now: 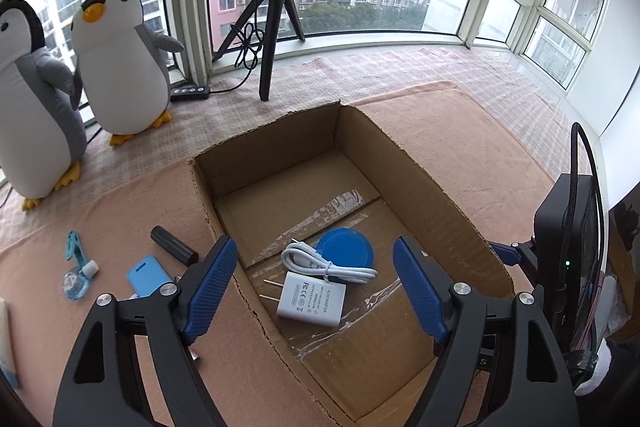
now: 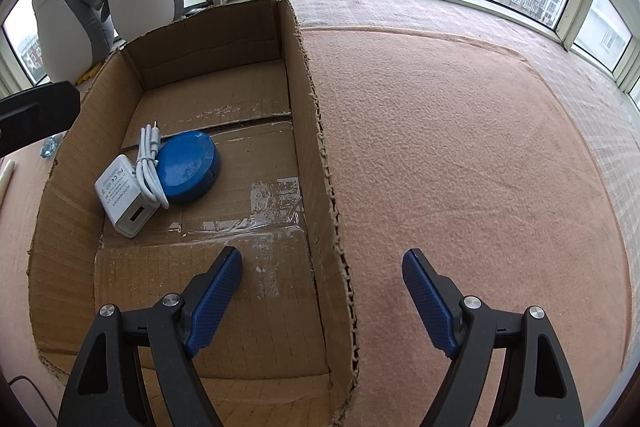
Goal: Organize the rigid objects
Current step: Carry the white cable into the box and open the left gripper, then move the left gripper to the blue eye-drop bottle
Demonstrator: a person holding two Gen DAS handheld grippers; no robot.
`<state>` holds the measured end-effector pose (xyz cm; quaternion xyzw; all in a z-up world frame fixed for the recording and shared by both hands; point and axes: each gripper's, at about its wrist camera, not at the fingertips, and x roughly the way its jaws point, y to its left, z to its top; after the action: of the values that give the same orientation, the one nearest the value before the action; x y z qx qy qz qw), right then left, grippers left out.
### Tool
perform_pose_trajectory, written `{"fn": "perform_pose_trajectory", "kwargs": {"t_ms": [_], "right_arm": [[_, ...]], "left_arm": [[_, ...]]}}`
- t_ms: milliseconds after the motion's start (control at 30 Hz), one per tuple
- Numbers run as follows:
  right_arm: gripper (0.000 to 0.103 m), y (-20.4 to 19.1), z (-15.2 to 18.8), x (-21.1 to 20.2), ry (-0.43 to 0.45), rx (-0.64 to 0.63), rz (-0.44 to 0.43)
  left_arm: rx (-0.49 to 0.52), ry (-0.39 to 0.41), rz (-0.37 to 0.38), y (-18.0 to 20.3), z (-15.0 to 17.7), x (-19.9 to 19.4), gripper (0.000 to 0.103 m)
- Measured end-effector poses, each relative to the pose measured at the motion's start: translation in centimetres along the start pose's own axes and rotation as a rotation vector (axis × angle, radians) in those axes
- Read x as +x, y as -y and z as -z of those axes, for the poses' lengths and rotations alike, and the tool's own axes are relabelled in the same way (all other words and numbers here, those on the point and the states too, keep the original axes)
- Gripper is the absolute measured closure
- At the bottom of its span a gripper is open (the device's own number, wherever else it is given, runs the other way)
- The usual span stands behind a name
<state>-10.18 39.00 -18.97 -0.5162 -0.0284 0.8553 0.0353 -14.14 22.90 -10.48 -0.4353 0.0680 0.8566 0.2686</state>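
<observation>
- Three things already lie in the cardboard box (image 1: pixel 440 187): a white charger (image 1: pixel 312 301), a coiled white cable (image 1: pixel 324 263) touching it, and a blue round tin (image 1: pixel 346 249)
- Left on the cloth beside the box: a black cylinder (image 1: pixel 174 245), a light-blue case (image 1: pixel 148 277) and a blue clip (image 1: pixel 74 245)
- Left gripper (image 1: pixel 316 283) hangs wide and empty over the charger; right gripper (image 2: pixel 322 291), also wide and empty, straddles the box wall
- A peach blanket (image 2: pixel 460 147) covers the surface; plush penguins (image 1: pixel 120 63) and a tripod (image 1: pixel 276 27) stand by the bay window

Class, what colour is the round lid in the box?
Blue round lid; clearest in the right wrist view.
</observation>
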Motion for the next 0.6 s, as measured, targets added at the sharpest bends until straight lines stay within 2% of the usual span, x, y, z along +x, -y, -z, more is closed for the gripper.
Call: {"fn": "perform_pose_trajectory", "kwargs": {"t_ms": [200,600], "right_arm": [[0.024,-0.1,0.1,0.0,0.000,-0.001,0.000],[0.024,-0.1,0.0,0.0,0.000,0.001,-0.001]], "left_arm": [[-0.041,-0.003,-0.024,-1.9,0.3,-0.2,0.022],[-0.142,-0.011,-0.125,-9.6,2.3,-1.1,0.022]]}}
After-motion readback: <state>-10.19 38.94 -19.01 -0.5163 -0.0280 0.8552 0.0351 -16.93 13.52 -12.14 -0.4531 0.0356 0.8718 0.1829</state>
